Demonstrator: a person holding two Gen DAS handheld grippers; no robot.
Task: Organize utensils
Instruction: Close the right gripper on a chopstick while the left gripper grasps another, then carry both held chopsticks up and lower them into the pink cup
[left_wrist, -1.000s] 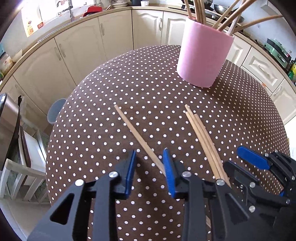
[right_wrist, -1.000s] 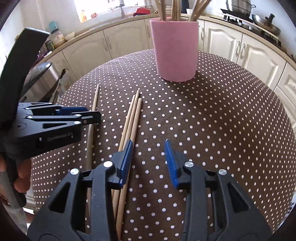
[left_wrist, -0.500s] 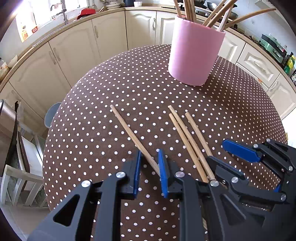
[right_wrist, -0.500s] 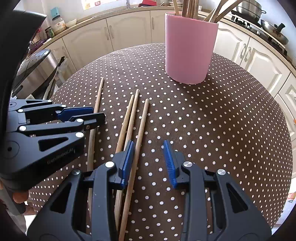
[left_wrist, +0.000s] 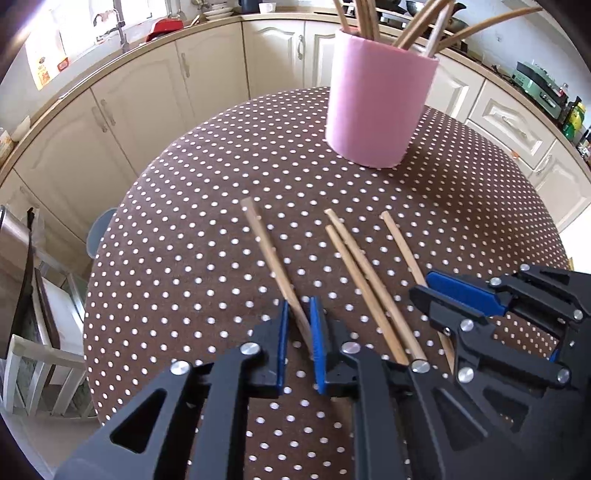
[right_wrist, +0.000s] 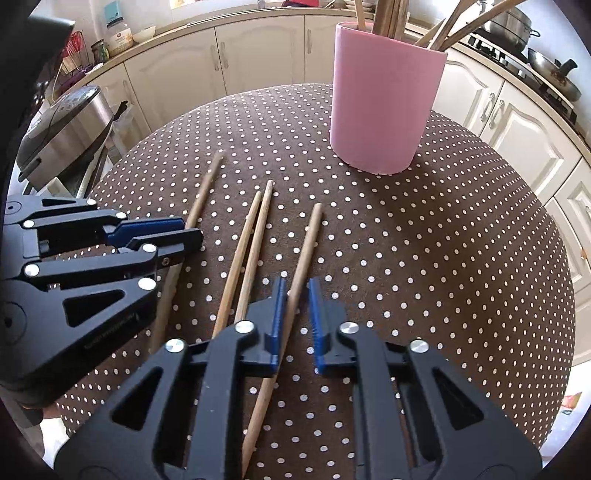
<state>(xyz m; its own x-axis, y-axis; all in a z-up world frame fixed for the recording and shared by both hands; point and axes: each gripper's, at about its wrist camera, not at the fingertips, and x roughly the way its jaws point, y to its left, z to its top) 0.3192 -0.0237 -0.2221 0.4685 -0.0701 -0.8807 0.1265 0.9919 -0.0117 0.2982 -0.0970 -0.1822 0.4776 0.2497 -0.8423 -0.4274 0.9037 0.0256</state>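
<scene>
Several wooden chopsticks lie on the brown polka-dot table (left_wrist: 207, 206). My left gripper (left_wrist: 297, 308) has its jaws narrowed around the leftmost chopstick (left_wrist: 271, 258), which lifts off the cloth at its far end. My right gripper (right_wrist: 295, 291) has its jaws narrowed around the rightmost chopstick (right_wrist: 304, 251), with a small gap on the right side. Two chopsticks (right_wrist: 251, 236) lie side by side between them. The pink holder (left_wrist: 376, 107) stands at the far side of the table with several chopsticks in it; it also shows in the right wrist view (right_wrist: 384, 99).
Cream kitchen cabinets (left_wrist: 155, 99) curve around behind the table. A silver rice cooker (right_wrist: 62, 129) stands to the left, off the table. A white chair (left_wrist: 33, 354) and a stove with pans (right_wrist: 535, 55) lie beyond the table edges.
Both grippers have narrowed from wide open onto their chopsticks. The right one shifted left over the rightmost chopstick, which has split from the pair. The left chopstick's far end has risen.
</scene>
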